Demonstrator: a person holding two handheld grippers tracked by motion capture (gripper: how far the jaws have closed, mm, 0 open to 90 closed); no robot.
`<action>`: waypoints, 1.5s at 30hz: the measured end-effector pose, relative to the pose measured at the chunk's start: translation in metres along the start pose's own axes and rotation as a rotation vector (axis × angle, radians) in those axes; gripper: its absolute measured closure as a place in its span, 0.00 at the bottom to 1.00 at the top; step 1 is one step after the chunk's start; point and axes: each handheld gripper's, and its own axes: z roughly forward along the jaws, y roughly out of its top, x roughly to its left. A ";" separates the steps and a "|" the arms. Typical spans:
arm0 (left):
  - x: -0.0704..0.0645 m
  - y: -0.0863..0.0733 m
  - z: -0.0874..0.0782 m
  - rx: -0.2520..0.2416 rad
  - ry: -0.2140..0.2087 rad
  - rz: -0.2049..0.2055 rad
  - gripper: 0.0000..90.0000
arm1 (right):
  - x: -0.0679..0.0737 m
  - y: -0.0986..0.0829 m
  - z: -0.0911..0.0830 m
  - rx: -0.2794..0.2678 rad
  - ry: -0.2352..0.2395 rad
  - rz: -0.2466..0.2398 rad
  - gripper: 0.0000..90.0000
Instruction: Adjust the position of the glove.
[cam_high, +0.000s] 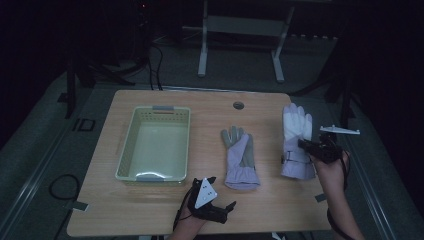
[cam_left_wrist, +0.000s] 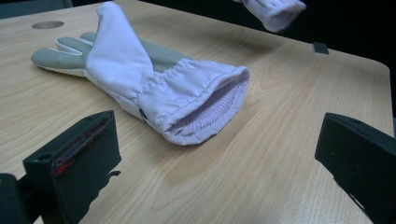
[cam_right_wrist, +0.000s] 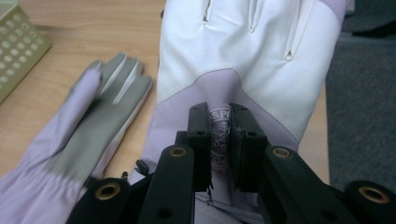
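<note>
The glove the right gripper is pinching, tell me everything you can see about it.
The white and lilac glove lies flat near the table's right edge, fingers pointing away from the person. Its finger part looks like white padded fabric, the wrist and cuff lilac, with a strap across the wrist. The right gripper has its jaws shut on a raised fold of the lilac back carrying a printed label. It lies apart from the other glove.

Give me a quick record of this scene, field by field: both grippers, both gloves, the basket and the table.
left gripper: open, above the table's near edge, jaws facing the cuff of the palm-up glove
right gripper: shut on a fold of the white-backed glove
palm-up glove: grey palm, lilac cuff, flat at table centre
white-backed glove: right side, pinched near the wrist
basket: pale green, empty, left side
table: light wood
</note>
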 end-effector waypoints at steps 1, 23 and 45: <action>0.000 0.000 0.000 0.000 -0.001 0.000 0.00 | 0.001 -0.004 -0.002 0.005 -0.002 0.001 0.89; 0.000 0.000 0.000 -0.001 0.002 -0.003 0.00 | -0.003 -0.051 0.061 0.151 -0.022 -0.044 0.81; 0.000 0.000 0.000 0.002 0.003 -0.004 0.00 | -0.017 -0.045 0.050 0.128 0.110 -0.213 0.52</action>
